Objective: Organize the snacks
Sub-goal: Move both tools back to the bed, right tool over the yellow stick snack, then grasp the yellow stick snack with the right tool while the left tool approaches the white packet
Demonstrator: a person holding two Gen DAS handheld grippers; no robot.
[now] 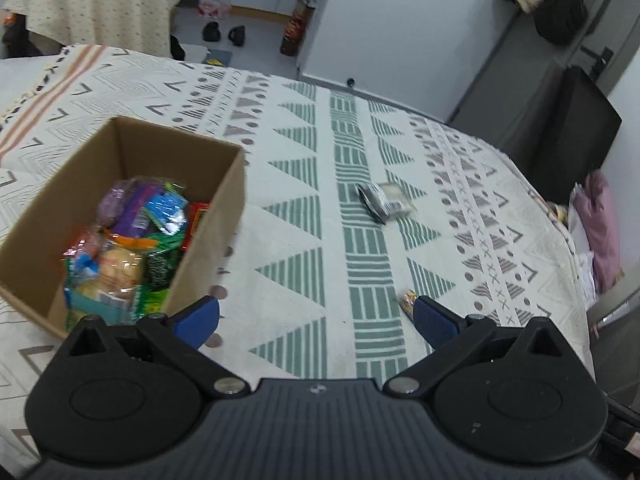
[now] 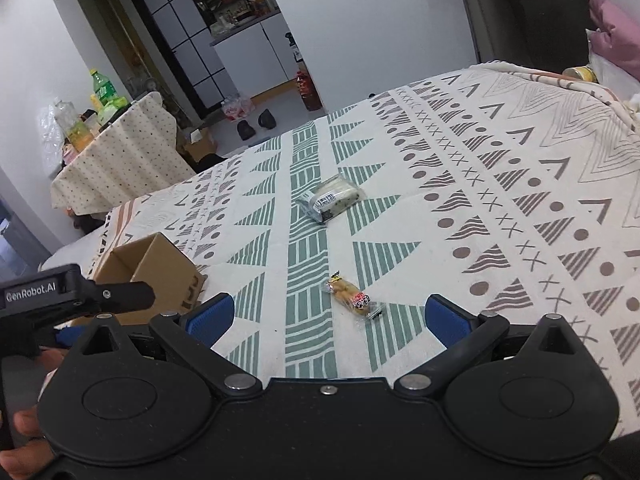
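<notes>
Between the spread jaws of the empty right gripper (image 2: pixel 329 314), lower centre, lies the small snack packet (image 2: pixel 354 295), long axis diagonal; the left gripper (image 1: pixel 316 318) is likewise spread, empty.

A brown cardboard box (image 1: pixel 120 216) stands open, heaped with bright snack packets (image 1: pixel 132 240); a grey-white wrapped bar (image 2: pixel 332 199) (lying flat) and a small yellow packet (image 2: pixel 354 295) lie apart on the cloth

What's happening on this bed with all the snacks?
A person holds a gripper in each hand and is sorting snacks into a cardboard box, already part full of colourful packets. Both the left gripper and right gripper are open and empty. A small yellow snack and a clear-wrapped sandwich packet remain on the patterned bedspread.
</notes>
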